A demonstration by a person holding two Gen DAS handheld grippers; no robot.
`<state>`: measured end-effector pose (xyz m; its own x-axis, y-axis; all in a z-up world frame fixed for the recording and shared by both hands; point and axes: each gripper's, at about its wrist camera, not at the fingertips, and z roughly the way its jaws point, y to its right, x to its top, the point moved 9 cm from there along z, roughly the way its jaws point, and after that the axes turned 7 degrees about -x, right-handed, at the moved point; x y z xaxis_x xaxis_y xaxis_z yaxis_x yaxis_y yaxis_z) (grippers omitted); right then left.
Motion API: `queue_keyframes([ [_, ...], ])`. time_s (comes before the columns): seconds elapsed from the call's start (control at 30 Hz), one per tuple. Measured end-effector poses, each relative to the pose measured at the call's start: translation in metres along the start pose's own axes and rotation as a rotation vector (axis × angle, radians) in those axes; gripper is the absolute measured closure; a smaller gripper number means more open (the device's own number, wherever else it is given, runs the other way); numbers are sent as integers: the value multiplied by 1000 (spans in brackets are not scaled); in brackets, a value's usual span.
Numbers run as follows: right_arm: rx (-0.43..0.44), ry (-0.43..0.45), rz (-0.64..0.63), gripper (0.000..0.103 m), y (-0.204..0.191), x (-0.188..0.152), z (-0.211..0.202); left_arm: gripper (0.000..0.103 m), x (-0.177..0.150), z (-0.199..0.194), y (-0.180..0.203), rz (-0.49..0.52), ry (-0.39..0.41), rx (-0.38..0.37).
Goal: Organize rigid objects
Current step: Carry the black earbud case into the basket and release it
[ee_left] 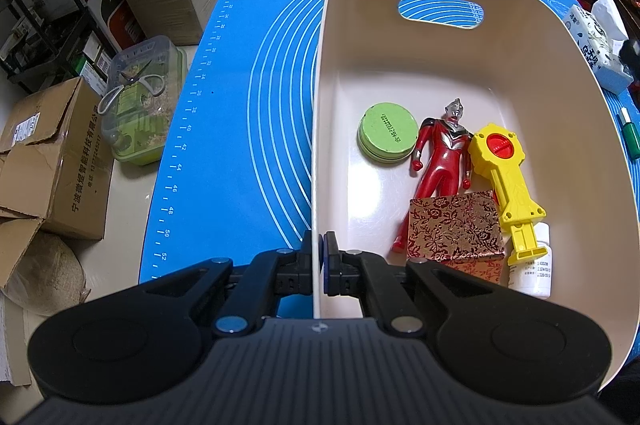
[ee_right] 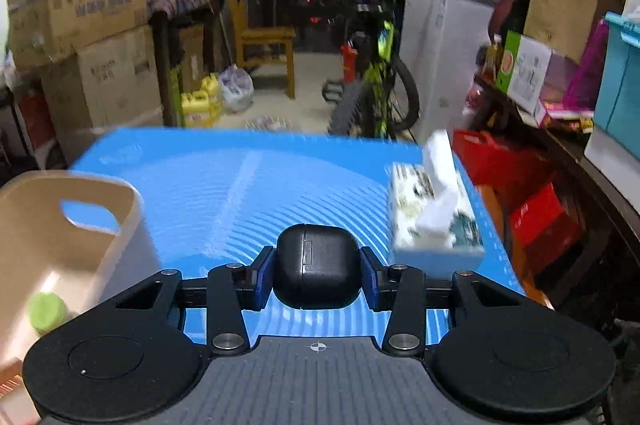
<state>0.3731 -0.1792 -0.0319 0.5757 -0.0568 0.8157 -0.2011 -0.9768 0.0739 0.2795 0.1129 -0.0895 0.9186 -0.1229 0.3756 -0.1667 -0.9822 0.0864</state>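
Note:
A cream plastic bin (ee_left: 520,65) stands on the blue mat (ee_left: 240,105). My left gripper (ee_left: 319,257) is shut on the bin's left rim. Inside lie a green round tin (ee_left: 387,135), a red figure (ee_left: 440,153), a yellow toy (ee_left: 504,177), a floral red-gold box (ee_left: 456,229) and a white bottle (ee_left: 532,273). In the right wrist view my right gripper (ee_right: 316,275) is shut on a black earbud case (ee_right: 316,271), held above the mat (ee_right: 240,185) to the right of the bin (ee_right: 60,245). The green tin (ee_right: 46,311) shows inside it.
A tissue box (ee_right: 432,221) stands at the mat's right edge; it also shows in the left wrist view (ee_left: 596,41). A green pen (ee_left: 630,135) lies right of the bin. Cardboard boxes (ee_left: 52,161) and a clear container (ee_left: 140,101) sit on the floor to the left.

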Motion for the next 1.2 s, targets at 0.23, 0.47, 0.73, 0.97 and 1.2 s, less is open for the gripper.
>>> queue_keyframes([
  [0.23, 112, 106, -27, 53, -45, 30, -54, 98, 0, 0, 0, 0, 0, 0],
  [0.47, 215, 119, -95, 53, -94, 29, -78, 98, 0, 0, 0, 0, 0, 0],
  [0.73, 319, 31, -236, 53, -158, -8, -85, 98, 0, 0, 0, 0, 0, -1],
  [0.97, 364, -106, -353, 53, -193, -48, -78, 98, 0, 0, 0, 1, 0, 0],
  [1.2, 386, -235, -427, 53, -209, -78, -67, 98, 0, -1, -1, 1, 0, 2],
])
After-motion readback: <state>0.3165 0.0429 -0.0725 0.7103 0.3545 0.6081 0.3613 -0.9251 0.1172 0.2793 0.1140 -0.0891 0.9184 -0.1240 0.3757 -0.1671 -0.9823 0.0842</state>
